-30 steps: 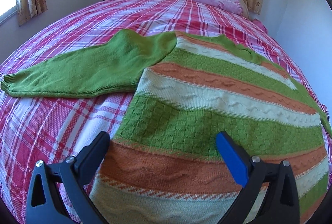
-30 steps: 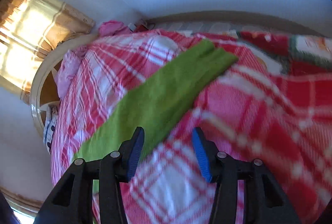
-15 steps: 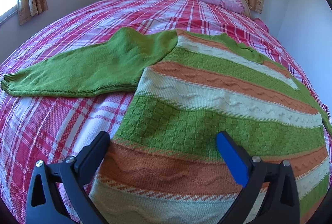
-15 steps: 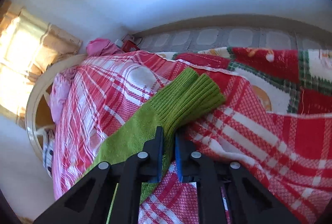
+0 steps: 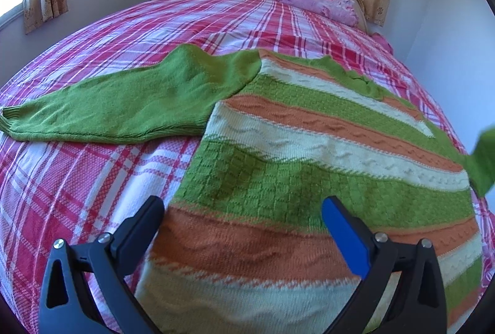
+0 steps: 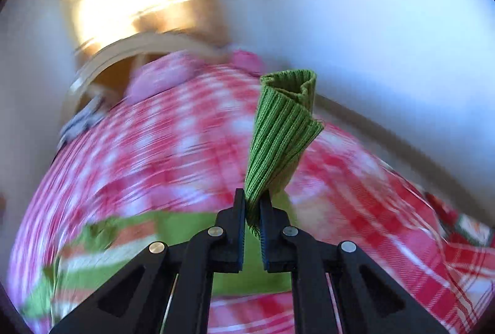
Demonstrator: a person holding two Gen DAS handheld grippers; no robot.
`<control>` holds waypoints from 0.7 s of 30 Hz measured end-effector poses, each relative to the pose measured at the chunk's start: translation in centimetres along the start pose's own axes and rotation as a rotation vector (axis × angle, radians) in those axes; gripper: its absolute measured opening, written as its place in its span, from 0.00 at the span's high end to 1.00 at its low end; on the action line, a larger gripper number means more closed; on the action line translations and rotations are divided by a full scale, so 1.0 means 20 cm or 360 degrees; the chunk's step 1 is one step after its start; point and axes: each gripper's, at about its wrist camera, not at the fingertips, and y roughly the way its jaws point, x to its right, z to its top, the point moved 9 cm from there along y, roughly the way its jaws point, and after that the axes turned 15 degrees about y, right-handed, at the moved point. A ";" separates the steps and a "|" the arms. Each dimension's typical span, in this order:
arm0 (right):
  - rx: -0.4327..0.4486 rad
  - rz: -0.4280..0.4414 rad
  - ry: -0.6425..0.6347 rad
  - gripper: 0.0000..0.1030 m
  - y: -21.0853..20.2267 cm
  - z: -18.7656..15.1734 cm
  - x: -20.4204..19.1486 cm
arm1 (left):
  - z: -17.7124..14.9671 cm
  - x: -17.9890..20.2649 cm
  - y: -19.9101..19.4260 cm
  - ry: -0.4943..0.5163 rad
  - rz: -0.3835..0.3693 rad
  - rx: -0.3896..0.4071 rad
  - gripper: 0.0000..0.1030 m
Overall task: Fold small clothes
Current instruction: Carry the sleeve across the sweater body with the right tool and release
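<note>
Sleeve-fold step: right gripper (image 6: 253,207) clamped on green sleeve cuff (image 6: 283,130), lifted off bed (image 5: 92,179) — next, carrying across striped sweater (image 5: 309,179); left gripper (image 5: 244,229) fingers apart, empty.

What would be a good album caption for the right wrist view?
Right tongs pinch the green sleeve cuff above the red checked bed, striped sweater blurred below.

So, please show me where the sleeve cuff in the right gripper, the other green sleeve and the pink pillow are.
sleeve cuff (image 6: 283,130), right wrist view, ribbed middle.
other green sleeve (image 5: 130,105), left wrist view, flat middle.
pink pillow (image 5: 321,1), left wrist view, top surface.
</note>
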 end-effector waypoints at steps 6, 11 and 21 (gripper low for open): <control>-0.0132 0.0281 -0.0352 0.93 0.00 -0.45 -0.75 | 0.00 -0.09 -0.18 0.0019 -0.0021 0.0080 0.00; -0.0305 0.0423 -0.0470 0.93 0.09 -0.86 -1.13 | 0.02 -0.29 -0.38 -0.0029 0.0052 0.0227 0.00; -0.0449 0.0404 -0.0804 0.87 0.27 -1.43 -1.42 | -0.04 -0.52 -0.41 -0.0097 0.0153 0.0236 0.00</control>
